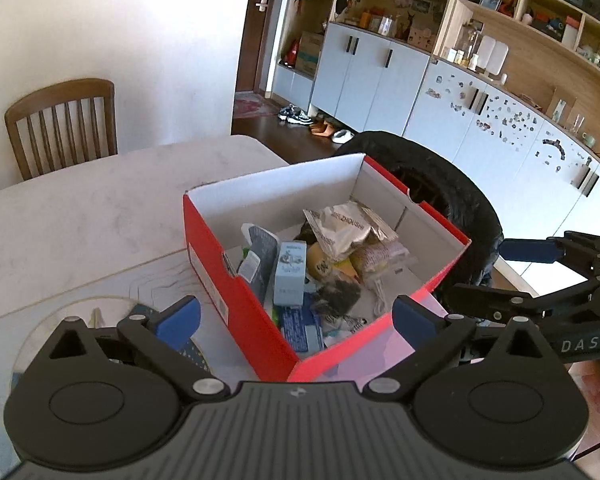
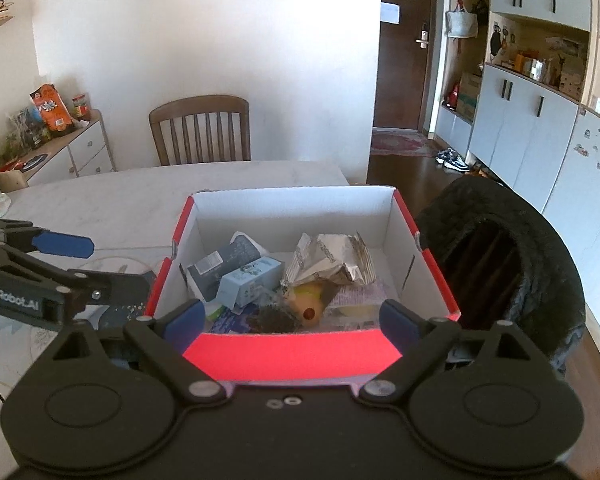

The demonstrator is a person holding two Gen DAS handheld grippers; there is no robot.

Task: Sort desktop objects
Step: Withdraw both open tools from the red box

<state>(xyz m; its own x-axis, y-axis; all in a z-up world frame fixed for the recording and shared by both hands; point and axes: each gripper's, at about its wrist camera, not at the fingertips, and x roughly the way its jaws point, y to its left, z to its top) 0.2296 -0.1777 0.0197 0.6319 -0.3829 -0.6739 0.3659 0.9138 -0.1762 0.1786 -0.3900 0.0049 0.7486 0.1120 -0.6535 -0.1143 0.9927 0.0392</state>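
1. A wooden chair stands at the far side of the pale marbled worktop, at 11 o'clock from the red box; a chair draped in black fleece stands close at the box's 3 o'clock; white cupboards line the wall at 1 o'clock.
2. A clear round plate lies on the worktop at 9 o'clock from the box, partly hidden by the left gripper.
3. The red box sits on the worktop, open-topped, white inside; in it lie a pale blue carton, a grey pouch, a crumpled silver wrapper, a yellow item and a dark clump.
4. The left gripper is spread wide and empty, over the box's near corner; the right gripper is also spread and empty, straddling the box's near wall.
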